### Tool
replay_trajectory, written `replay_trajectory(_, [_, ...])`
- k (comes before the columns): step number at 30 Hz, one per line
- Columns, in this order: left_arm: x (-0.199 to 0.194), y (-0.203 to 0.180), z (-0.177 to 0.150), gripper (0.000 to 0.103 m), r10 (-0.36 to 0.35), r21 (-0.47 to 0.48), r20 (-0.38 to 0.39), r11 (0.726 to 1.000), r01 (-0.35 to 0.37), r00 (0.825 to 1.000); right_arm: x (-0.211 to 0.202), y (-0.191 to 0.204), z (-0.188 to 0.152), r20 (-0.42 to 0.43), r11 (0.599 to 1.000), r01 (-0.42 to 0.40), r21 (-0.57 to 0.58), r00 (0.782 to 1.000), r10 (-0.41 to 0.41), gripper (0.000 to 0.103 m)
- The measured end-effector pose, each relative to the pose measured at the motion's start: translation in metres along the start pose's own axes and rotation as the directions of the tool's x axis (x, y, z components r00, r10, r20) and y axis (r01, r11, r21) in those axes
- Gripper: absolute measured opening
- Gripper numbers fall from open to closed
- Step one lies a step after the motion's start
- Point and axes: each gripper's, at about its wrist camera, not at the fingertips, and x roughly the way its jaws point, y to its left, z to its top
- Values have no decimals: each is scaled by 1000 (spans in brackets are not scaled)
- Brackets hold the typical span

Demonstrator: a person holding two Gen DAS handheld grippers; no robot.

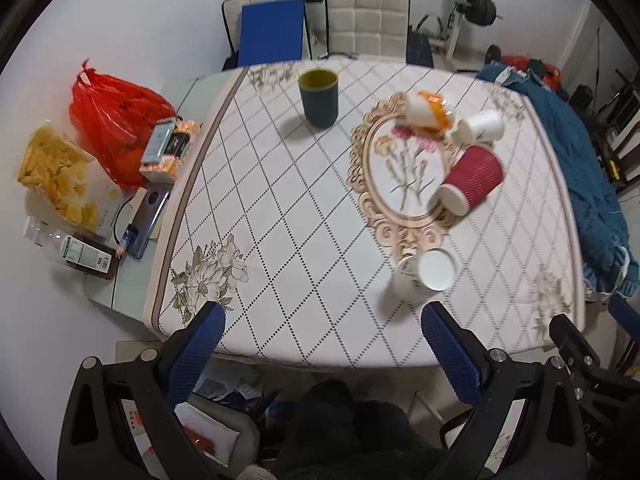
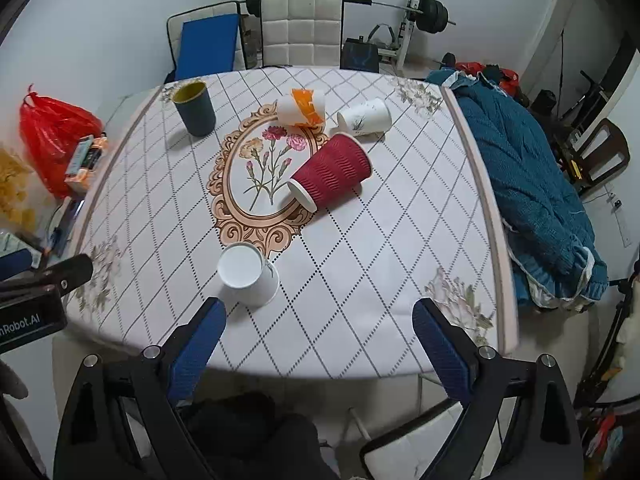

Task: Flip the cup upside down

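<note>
left tool [image 1: 323, 334]: spread wide, empty | right tool [image 2: 319, 326]: spread wide, empty | ribbed red paper cup [image 2: 330, 173]: on its side, 12 o'clock, quilted desk [image 2: 380, 264] | smooth white cup [image 2: 249, 274]: inverted, 11 o'clock

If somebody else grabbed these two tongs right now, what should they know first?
Left tongs: open, empty, hanging over the near table edge.
Right tongs: open, empty, same height.
Dark blue cup with yellow inside: upright, far left of the patterned tablecloth.
Red ribbed paper cup, orange-printed white cup and white sprig-printed cup: lying on their sides.
White flower-printed paper cup: nearest; which end faces up, I cannot tell.
Nothing is held; the flip looks still undone.
</note>
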Motion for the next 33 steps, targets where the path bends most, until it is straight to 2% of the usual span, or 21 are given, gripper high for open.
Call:
replay_trajectory(11, [-89,-3,-20,101,-31,16,126,999,29,992,-111,-17,-9,122,1000,-16,-5,992,16,98])
replay_trajectory(20, [-138,1,-25,101,-48,7,177,999,47,983,-187,-25,-14,193,1000,-12,8,981,10,99])
replay_trajectory(33, [-164,-2,-40,101,-68,10,172,998,67,983,-238,-34,-22,215,1000,-12,26,977,6,99])
